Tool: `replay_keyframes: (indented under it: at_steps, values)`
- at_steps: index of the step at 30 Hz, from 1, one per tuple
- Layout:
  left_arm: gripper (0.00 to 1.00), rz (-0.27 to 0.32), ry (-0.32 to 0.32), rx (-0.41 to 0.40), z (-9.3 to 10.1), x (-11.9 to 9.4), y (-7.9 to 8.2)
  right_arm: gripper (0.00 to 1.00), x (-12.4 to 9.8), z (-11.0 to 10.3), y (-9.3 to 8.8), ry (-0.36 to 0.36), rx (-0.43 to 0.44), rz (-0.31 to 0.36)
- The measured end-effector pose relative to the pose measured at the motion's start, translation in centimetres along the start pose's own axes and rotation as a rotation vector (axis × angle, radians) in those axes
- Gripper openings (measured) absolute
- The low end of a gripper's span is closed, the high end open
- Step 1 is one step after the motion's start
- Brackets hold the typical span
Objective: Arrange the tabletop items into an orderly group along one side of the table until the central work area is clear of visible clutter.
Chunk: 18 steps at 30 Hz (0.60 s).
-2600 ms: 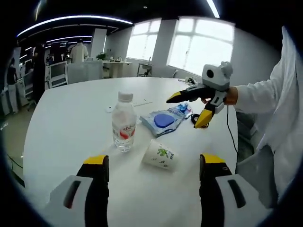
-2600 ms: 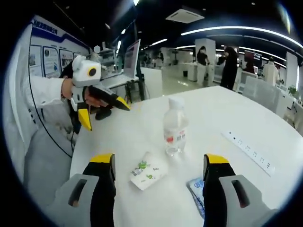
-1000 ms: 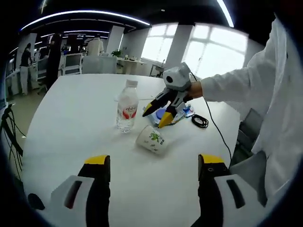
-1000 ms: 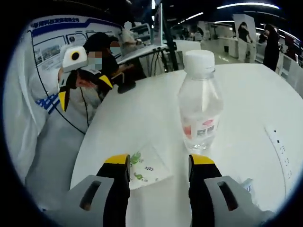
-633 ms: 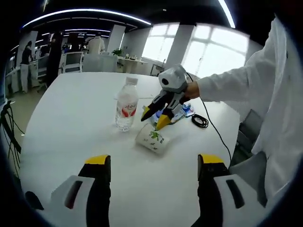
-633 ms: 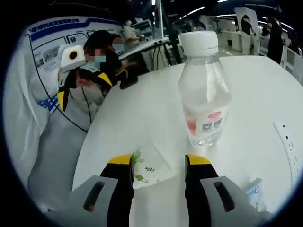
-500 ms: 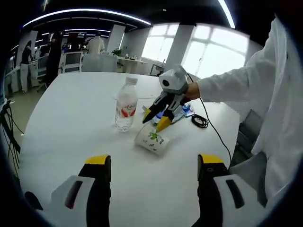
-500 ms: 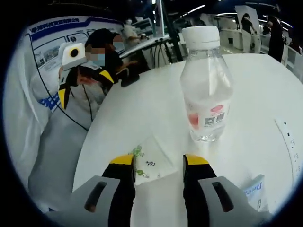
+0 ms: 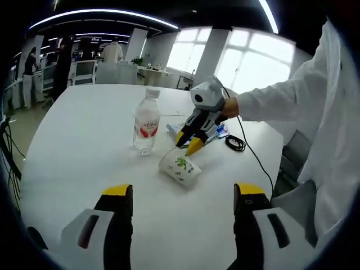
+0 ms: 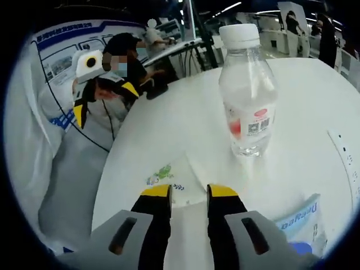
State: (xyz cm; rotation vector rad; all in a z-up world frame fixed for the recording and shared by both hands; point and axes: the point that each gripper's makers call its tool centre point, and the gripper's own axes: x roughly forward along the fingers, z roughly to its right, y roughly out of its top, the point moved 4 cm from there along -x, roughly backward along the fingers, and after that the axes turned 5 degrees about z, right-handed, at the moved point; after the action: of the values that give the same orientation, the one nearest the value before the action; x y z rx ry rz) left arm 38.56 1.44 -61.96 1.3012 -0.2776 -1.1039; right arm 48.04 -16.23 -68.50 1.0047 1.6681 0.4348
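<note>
The round white table [image 9: 79, 146] has a smooth, faintly glossy top. The clear plastic water bottle [image 10: 248, 95] is shiny, with a matt white cap and a printed red and white label. The white paper cup with green print [image 9: 179, 167] looks matt. The blue and white packet [image 10: 301, 222] is glossy film.

Place: open-plan office or lab hall
Evidence: large white table [image 9: 73, 146], ceiling light strips [image 9: 101, 14], big windows [image 9: 247, 62], wall posters [image 10: 56, 39], distant workstations [image 9: 112, 70]
</note>
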Motion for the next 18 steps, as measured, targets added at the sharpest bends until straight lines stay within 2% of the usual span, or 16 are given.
replay_keyframes:
  at_steps: [6,18]
  values:
    - [0.74,0.0,-0.003,0.0,0.1,0.1,0.0,0.07,-0.3,-1.1,-0.3,0.036,-0.005,-0.018]
    - [0.72,-0.004,-0.007,-0.004,0.3,0.3,-0.2,0.0,-0.4,-2.5,-0.8,0.1,0.013,-0.04]
